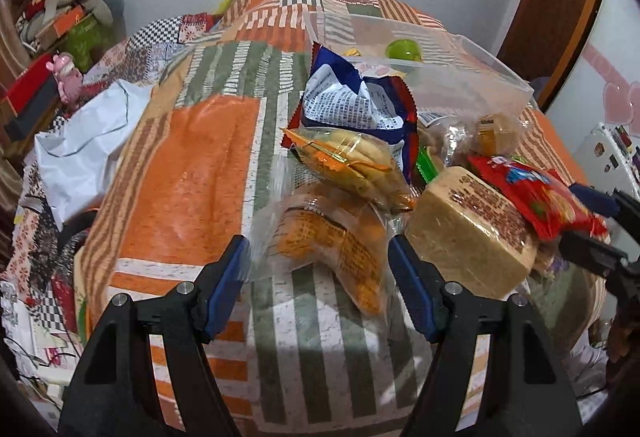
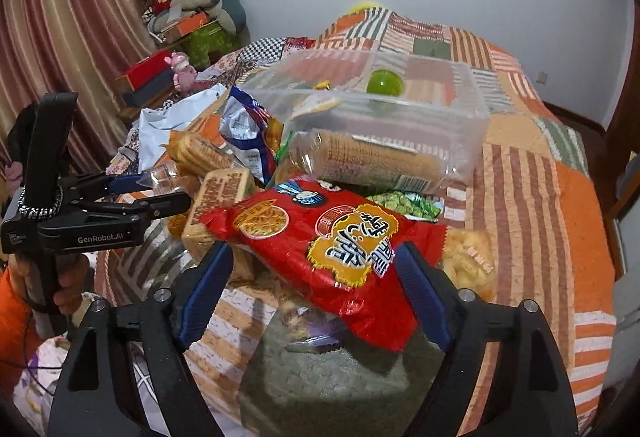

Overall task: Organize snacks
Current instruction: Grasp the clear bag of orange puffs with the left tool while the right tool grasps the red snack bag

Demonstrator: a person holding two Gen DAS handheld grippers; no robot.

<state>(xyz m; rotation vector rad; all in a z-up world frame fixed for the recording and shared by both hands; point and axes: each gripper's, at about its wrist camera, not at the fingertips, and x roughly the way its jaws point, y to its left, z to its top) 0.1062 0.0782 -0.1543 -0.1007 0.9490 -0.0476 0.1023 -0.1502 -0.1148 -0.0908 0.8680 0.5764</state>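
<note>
On the quilted bed (image 2: 540, 177), the right gripper (image 2: 316, 289) spreads its fingers around a red snack packet (image 2: 332, 241) lying crosswise between them; the left gripper (image 1: 320, 277), also spread, brackets an orange biscuit pack (image 1: 332, 249).

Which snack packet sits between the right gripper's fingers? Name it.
The red noodle-snack packet, lying atop the pile between the open right gripper; the other packets lie farther back.

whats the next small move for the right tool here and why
Probably close the right tool on the red snack packet. Its fingers stand open on either side of the packet's near end, which lies on top of the pile, so nothing pins it. The clear bin sits just behind with a green ball inside, an easy place to drop it afterwards.
</note>
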